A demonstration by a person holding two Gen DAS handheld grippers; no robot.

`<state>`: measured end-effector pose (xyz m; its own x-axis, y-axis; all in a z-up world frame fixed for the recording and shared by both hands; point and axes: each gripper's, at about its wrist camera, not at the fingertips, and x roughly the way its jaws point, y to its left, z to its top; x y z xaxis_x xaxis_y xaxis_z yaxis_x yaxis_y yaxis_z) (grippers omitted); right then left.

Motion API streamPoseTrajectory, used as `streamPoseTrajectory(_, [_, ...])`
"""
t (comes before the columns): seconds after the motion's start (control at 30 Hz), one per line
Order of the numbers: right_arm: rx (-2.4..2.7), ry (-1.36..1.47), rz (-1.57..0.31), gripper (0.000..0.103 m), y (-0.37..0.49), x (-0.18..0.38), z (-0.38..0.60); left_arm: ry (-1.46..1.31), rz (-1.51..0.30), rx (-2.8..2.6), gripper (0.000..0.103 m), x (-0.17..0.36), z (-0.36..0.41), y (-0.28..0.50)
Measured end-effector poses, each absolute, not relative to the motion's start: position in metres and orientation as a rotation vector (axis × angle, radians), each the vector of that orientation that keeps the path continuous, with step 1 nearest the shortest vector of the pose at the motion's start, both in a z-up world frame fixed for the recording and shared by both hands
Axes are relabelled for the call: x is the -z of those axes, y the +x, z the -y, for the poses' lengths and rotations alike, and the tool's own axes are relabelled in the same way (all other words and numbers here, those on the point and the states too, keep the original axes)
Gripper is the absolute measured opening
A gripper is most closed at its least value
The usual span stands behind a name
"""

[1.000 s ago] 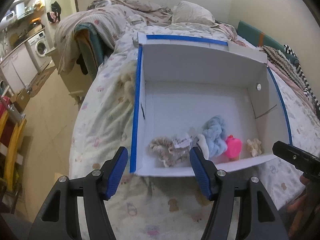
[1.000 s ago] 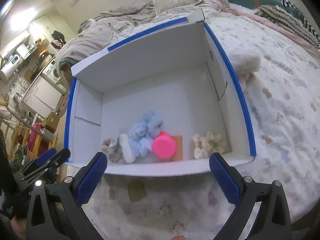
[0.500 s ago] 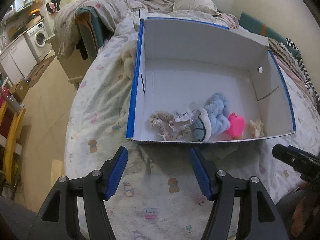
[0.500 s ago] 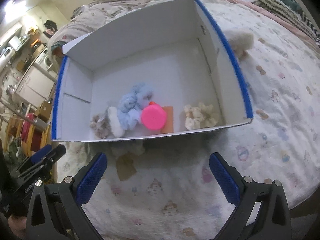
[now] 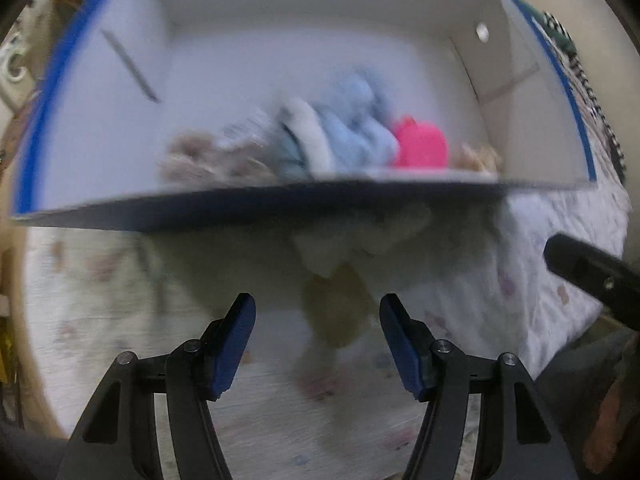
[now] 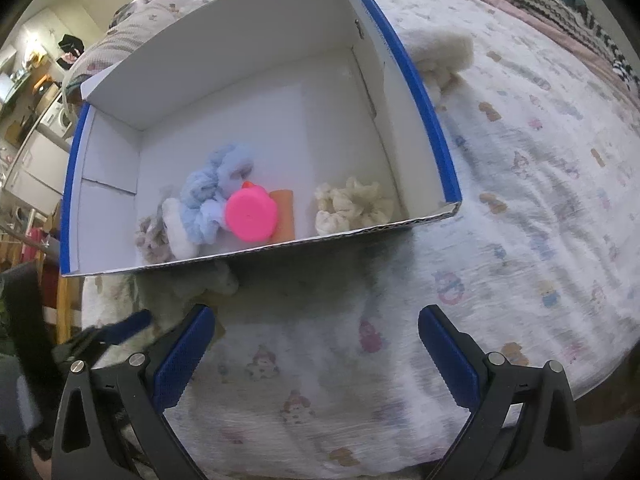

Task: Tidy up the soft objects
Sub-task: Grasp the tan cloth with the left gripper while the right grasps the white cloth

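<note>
A white cardboard box (image 6: 256, 60) with blue-taped edges lies on the bed. Inside it are a light blue scrunchie (image 6: 214, 184), a pink soft toy (image 6: 251, 216), a cream scrunchie (image 6: 352, 204) and a beige scrunchie (image 6: 150, 240). A cream plush toy (image 5: 352, 248) lies on the bed at the box's near wall, just ahead of my open, empty left gripper (image 5: 316, 344); the left wrist view is blurred. It shows in the right wrist view (image 6: 216, 284) too. My right gripper (image 6: 316, 356) is open and empty above the sheet. A white fluffy thing (image 6: 440, 52) lies right of the box.
The bed sheet (image 6: 540, 200) with small cartoon prints spreads to the right. Striped and knitted blankets (image 6: 560, 4) lie at the far right. A washing machine and kitchen furniture (image 6: 36, 128) stand to the left, beyond the bed edge.
My left gripper has moved forward and down toward the plush toy at the box's near wall, blurring its view. My right gripper has drawn slightly nearer the box.
</note>
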<state>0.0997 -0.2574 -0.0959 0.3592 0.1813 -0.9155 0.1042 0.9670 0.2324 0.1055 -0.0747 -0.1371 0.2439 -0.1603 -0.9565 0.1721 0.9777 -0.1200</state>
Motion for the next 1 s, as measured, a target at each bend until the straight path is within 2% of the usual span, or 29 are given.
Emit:
streamPoseTrajectory(0.1, [-0.076,0.293,-1.214,0.103,0.101,0.099,0.259,0.003,-1.344,0.242,0.061,0.148,0.082,0.110])
streamPoseTrajectory(0.13, [-0.086,0.304,-1.219,0.103,0.102,0.100,0.259,-0.004,-1.358,0.238,0.057,0.152,0.082,0.113])
streamPoseTrajectory(0.17, [-0.103,0.319,-1.225,0.103,0.104,0.102,0.258,-0.011,-1.363,0.232,0.044,0.154,0.081,0.114])
streamPoseTrajectory(0.2, [-0.115,0.331,-1.230,0.103,0.105,0.103,0.257,-0.020,-1.369,0.228,0.034,0.156,0.079,0.115])
streamPoseTrajectory(0.23, [-0.124,0.337,-1.234,0.103,0.106,0.104,0.256,-0.037,-1.386,0.247,0.017,0.159,0.077,0.116])
streamPoseTrajectory(0.3, [-0.128,0.334,-1.238,0.103,0.109,0.106,0.253,-0.046,-1.396,0.254,0.008,0.158,0.075,0.117])
streamPoseTrajectory(0.37, [-0.134,0.339,-1.238,0.103,0.112,0.108,0.252,-0.060,-1.390,0.245,0.006,0.152,0.067,0.118])
streamPoseTrajectory(0.5, [-0.177,0.373,-1.274,0.091,0.121,0.120,0.244,-0.080,-1.376,0.202,0.006,0.141,0.045,0.115])
streamPoseTrajectory(0.83, [-0.271,0.246,-1.298,0.091,0.148,0.137,0.188,-0.083,-1.243,0.075,0.006,0.099,-0.010,0.096])
streamPoseTrajectory(1.0, [-0.295,0.199,-1.282,0.075,0.156,0.146,0.169,-0.086,-1.217,0.019,0.006,0.093,-0.030,0.092])
